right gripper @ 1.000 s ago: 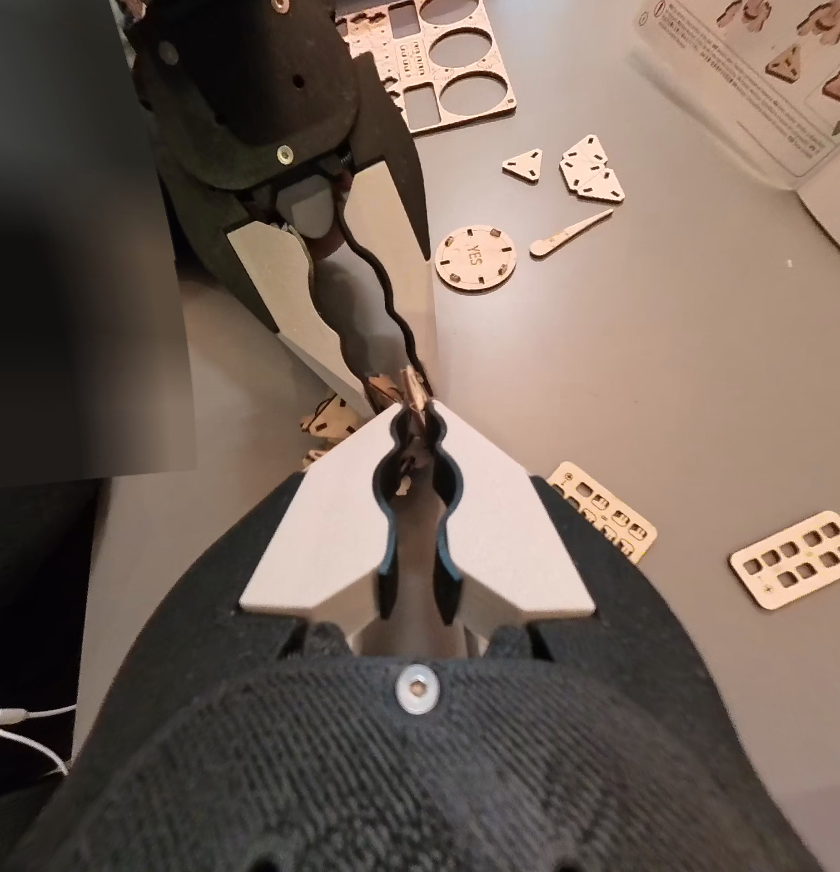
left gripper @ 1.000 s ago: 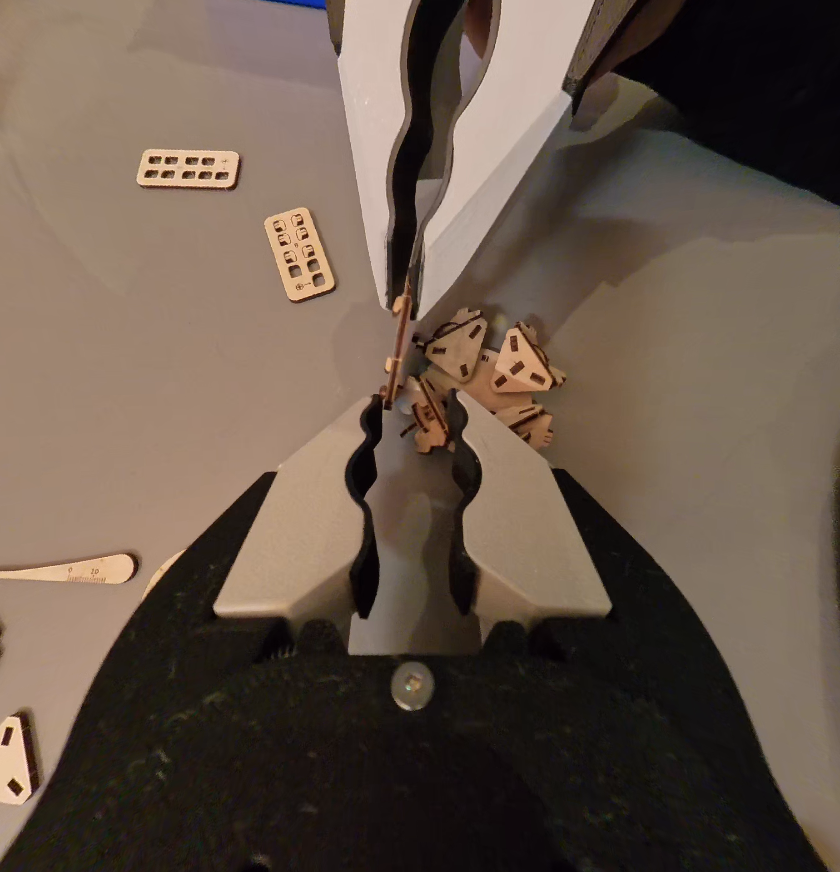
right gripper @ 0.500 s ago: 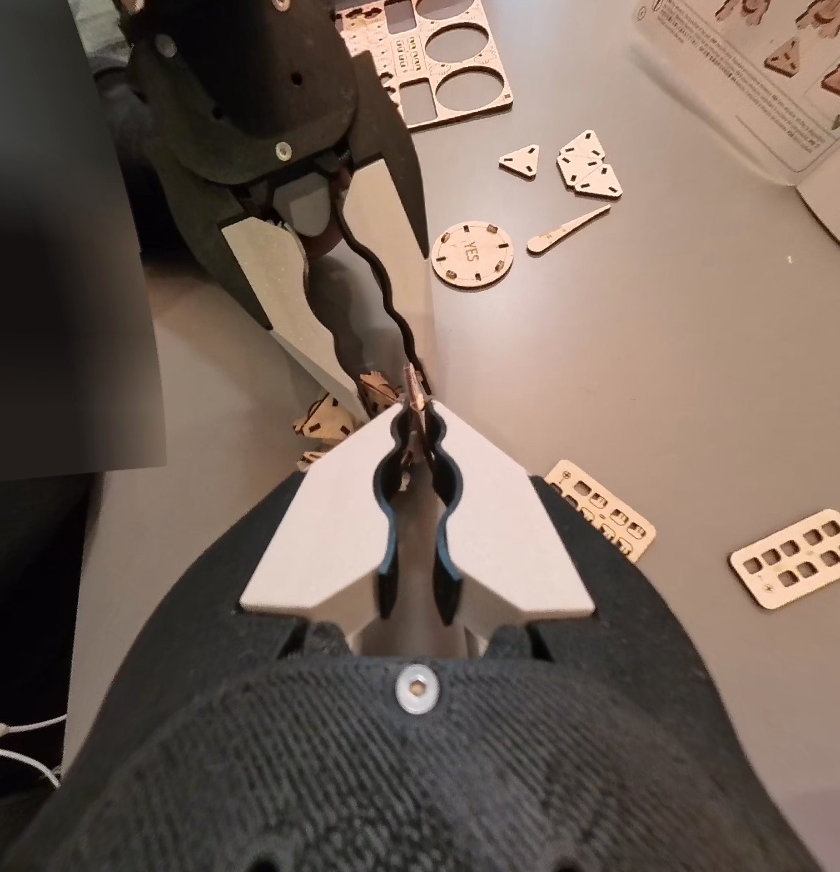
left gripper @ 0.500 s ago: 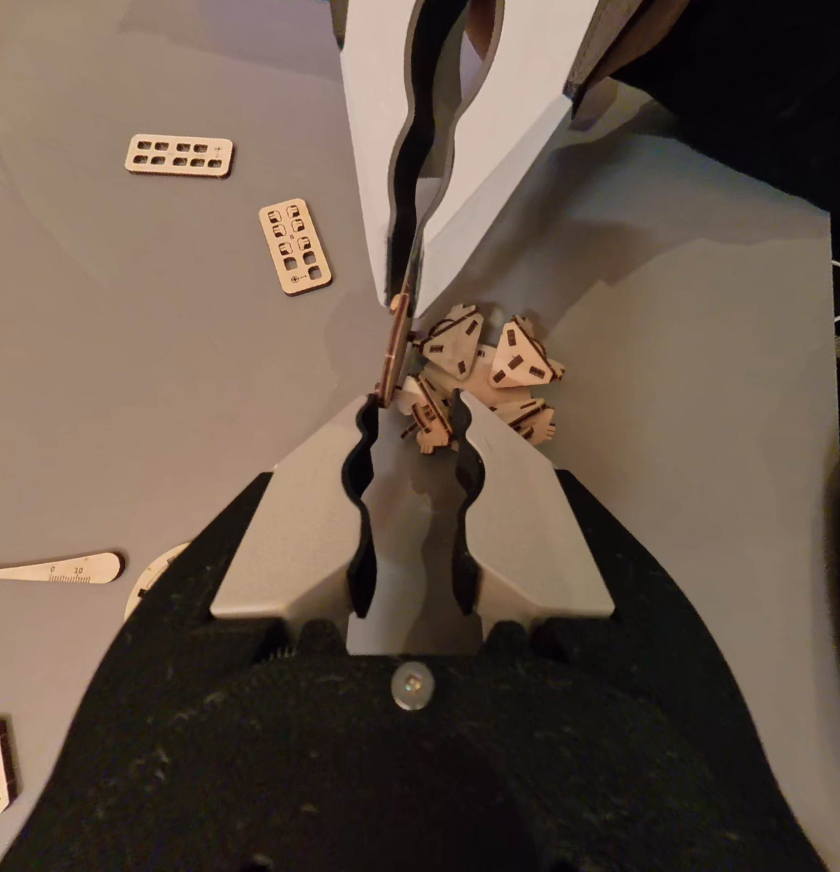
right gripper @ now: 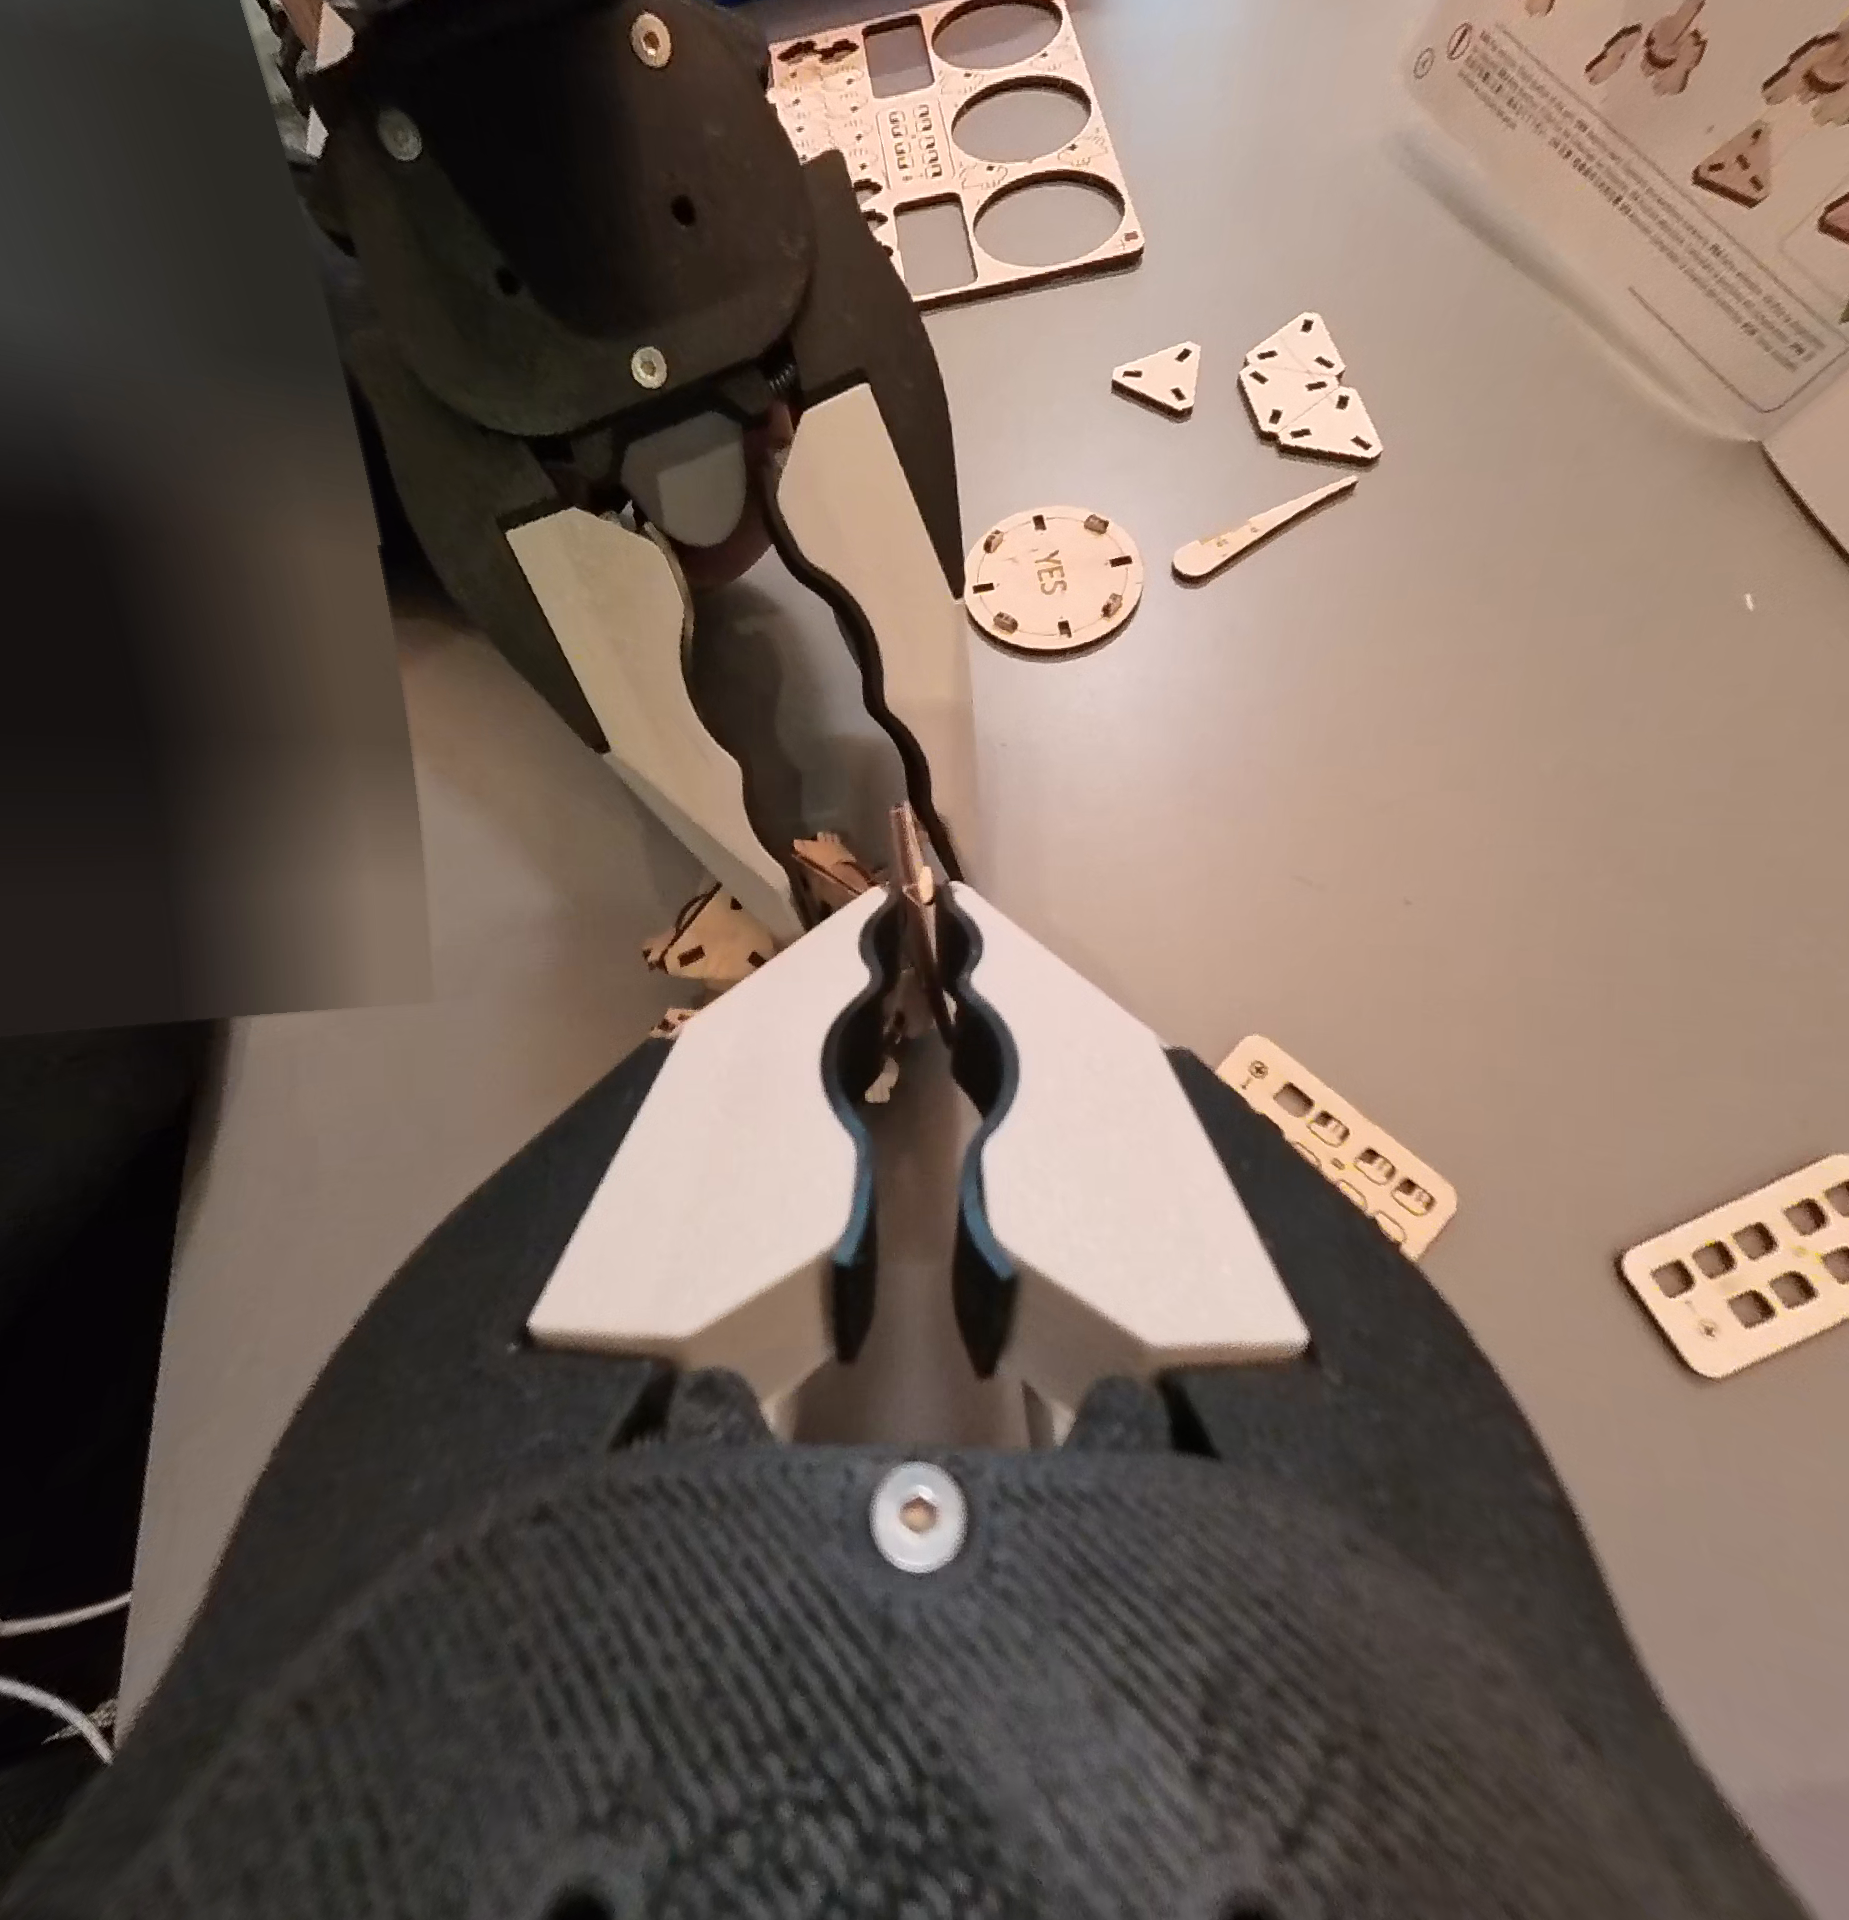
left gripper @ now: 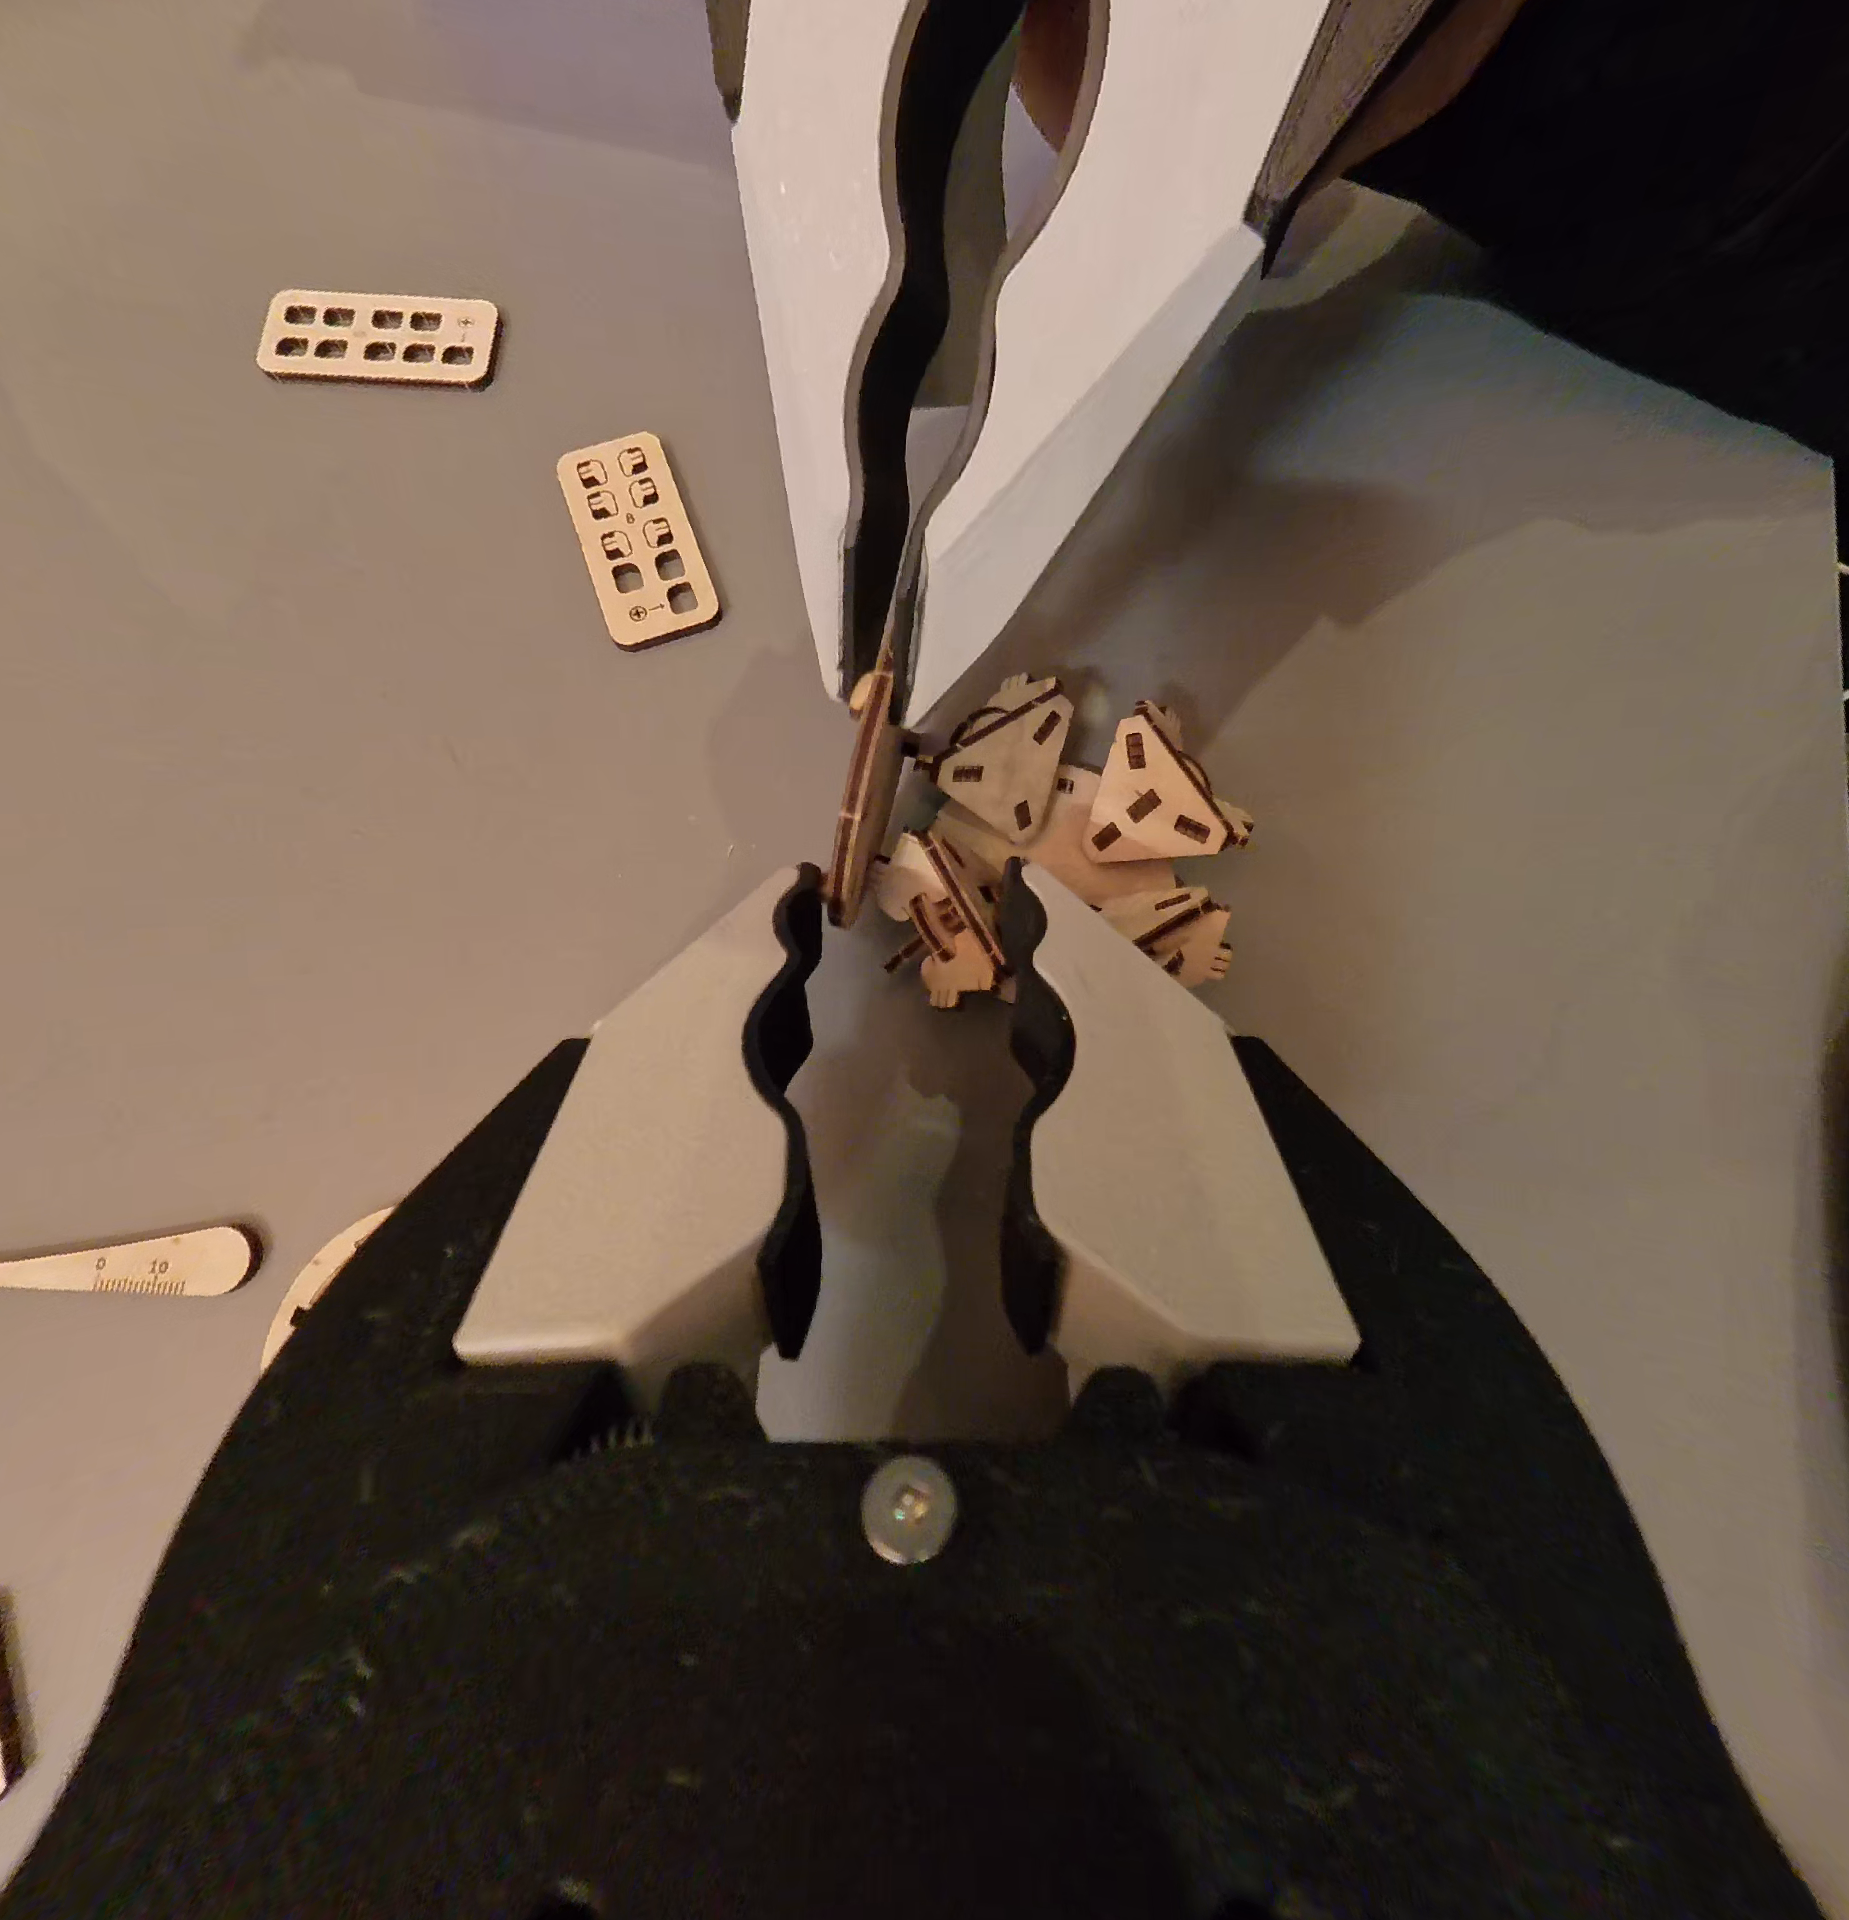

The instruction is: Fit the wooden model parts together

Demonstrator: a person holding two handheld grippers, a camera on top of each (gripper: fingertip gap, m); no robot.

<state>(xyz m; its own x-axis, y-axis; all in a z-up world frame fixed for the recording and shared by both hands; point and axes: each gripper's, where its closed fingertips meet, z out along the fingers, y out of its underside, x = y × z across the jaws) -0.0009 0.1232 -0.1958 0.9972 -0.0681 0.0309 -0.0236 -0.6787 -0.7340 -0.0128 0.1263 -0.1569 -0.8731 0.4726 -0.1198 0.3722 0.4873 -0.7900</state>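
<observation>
My right gripper [right gripper: 915, 914] is shut on a thin wooden disc [right gripper: 904, 847], held edge-on. In the left wrist view it comes down from the top [left gripper: 878, 665] with the disc [left gripper: 866, 795] hanging from its tips. A cluster of triangular wooden pieces [left gripper: 1065, 821] sits against the disc's right face, low over the grey table [left gripper: 380, 883]. My left gripper [left gripper: 909, 904] is open, with its tips on either side of the disc's lower edge and the cluster's near part. Its left pad [left gripper: 795, 914] is at the disc's rim. The left gripper also shows in the right wrist view [right gripper: 868, 883].
Two holed rectangular wooden plates [left gripper: 380, 340] [left gripper: 637, 540] and a pointer piece [left gripper: 120, 1273] lie to the left. A round wooden disc [right gripper: 1053, 582], loose triangles [right gripper: 1309, 390], a cut-out sheet [right gripper: 982, 156] and an instruction sheet [right gripper: 1678, 156] lie farther off. The table edge [left gripper: 1834, 727] is on the right. Both grippers' tips are roughly 15 cm from the pointer piece [left gripper: 120, 1273]. The right camera catches it too, in the right wrist view [right gripper: 1236, 527].
My left gripper's jaws have spread wider around the disc and cluster. My right gripper has stayed shut on the disc and barely moved.
</observation>
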